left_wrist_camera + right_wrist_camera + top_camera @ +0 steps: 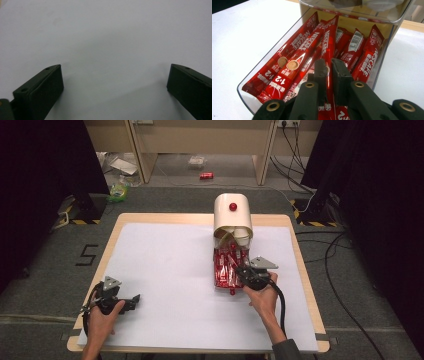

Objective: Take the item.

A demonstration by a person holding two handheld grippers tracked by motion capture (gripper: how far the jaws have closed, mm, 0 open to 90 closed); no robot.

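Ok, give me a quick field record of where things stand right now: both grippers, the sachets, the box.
right gripper: shut on one red sachet, over the near end of the tray
sachet: pinched between the jaws, lying lengthwise among the others
tray: clear, drawn out of the box, holds many red coffee sachets
box: cream, rounded top, red knob, at the far side of the table
left gripper: open, nothing between the jaws, over the bare white sheet

Coffee sticks (pixel 297 57) in tray (pixel 244 93) before dispenser (pixel 233 215), right of table (pixel 165 220) centre.
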